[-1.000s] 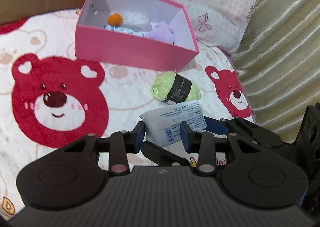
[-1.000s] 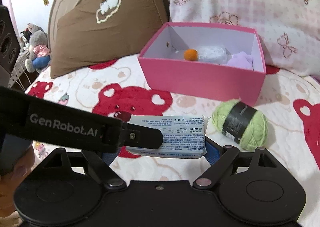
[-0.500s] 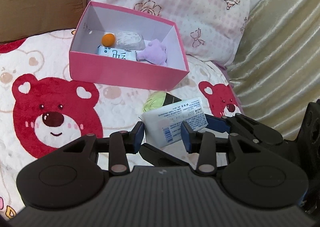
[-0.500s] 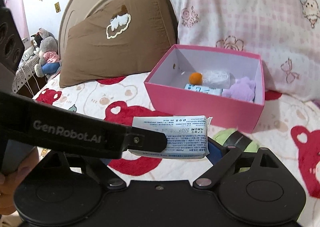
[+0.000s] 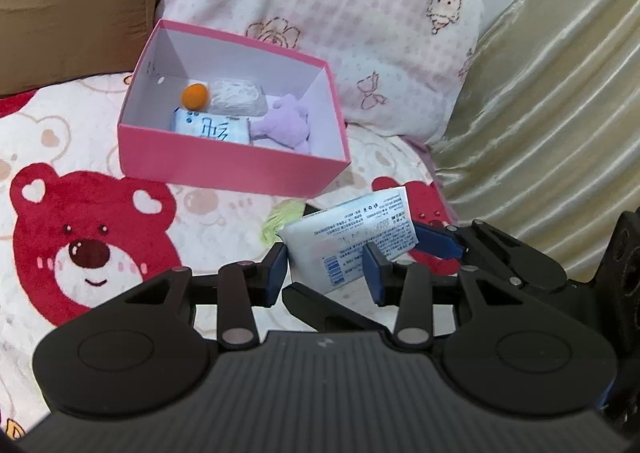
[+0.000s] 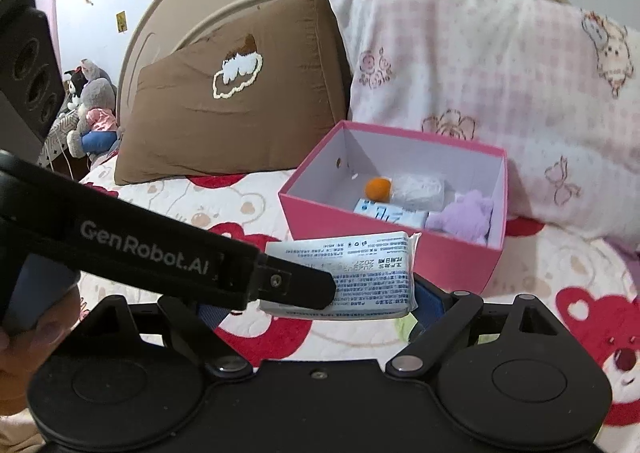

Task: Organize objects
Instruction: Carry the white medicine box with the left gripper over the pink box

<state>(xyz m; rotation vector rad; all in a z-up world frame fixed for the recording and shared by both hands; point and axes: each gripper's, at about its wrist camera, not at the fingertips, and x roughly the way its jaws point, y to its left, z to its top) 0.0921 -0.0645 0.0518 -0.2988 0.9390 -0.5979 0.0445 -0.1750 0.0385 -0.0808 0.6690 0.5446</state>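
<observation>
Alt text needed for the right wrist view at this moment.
Both the right gripper and left gripper clamp a white tissue pack above a bear-print blanket. Behind sits an open pink box holding small items, before two pillows.

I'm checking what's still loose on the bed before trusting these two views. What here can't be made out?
- Green yarn ball: mostly hidden behind the tissue pack in the left wrist view.
- Tissue pack's left end: covered by the left tool in the right wrist view, so the right tool's grip there is unclear.
- Print on the pack: too small to read.
- Pink box floor near the front: blocked by its wall.
</observation>
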